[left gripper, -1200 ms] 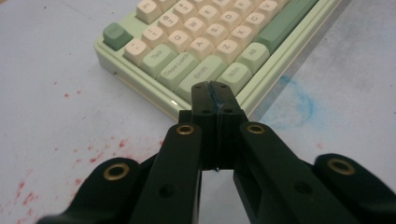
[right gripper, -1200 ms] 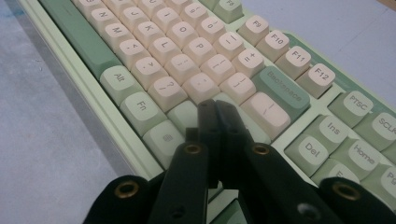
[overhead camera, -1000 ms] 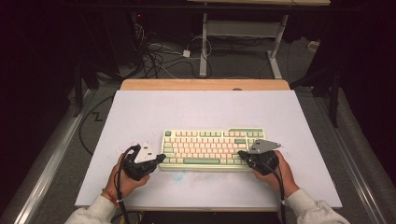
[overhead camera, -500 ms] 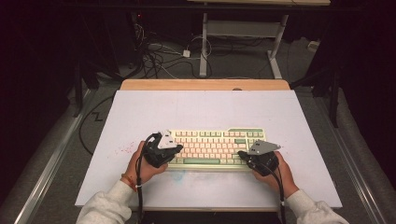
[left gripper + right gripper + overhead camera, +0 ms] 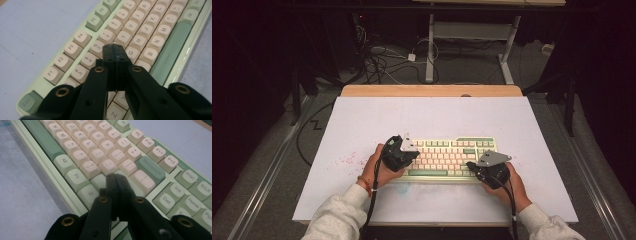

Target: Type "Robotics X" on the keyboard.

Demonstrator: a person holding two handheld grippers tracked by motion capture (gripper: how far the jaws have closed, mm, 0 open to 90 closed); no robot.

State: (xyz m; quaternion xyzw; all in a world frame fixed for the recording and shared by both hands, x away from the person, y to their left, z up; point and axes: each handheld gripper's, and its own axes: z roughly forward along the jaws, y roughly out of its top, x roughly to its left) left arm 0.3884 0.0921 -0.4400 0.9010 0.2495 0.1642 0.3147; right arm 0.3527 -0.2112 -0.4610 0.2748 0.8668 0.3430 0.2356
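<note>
Keyboard is pale mint green with cream keycaps and darker sage-green modifier keys and spacebar, grey legends. Table top is plain white-lavender with pinkish-red speckles near the left, wood strip at the far edge. Both grippers are black.
</note>
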